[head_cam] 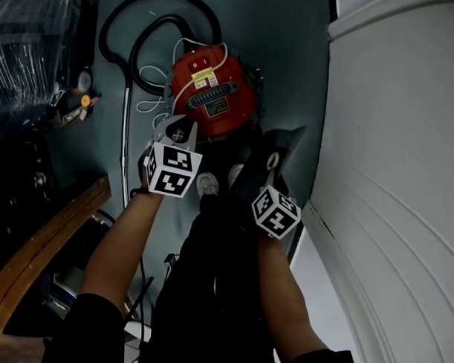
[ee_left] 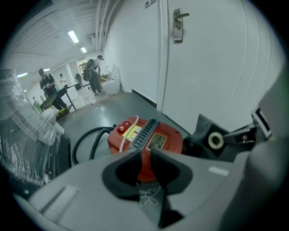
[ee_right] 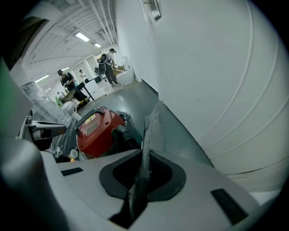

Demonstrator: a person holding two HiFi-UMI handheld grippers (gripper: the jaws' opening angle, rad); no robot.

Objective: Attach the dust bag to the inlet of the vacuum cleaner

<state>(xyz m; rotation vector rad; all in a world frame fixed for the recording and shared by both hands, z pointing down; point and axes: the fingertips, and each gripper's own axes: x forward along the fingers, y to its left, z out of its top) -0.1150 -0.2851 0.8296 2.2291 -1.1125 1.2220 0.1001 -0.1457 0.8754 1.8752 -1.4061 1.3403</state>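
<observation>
Left forearm and right forearm reach forward from the lower edge of the head view, both tools pitched steeply toward the floor. Left tool: jaws parted by a narrow slit, nothing gripped; red casing shows through the gap. Its marker cube sits left of centre, with the tips over the near edge of the vacuum cleaner. Right tool: jaws closed on a thin edge of the dust bag, grey fabric standing up between them; its cube sits right of centre. The bag hangs dark grey just right of the vacuum cleaner, the pale ring of its collar in sight; contact with the machine cannot be told. Vacuum cleaner stands on the floor at upper centre, black hose looped at upper left, white cord draped across it. Labels: yellow sticker and dark plate on the red top, print too small to read. Cubes carry black-and-white square markers only. White door fills the right side.
</observation>
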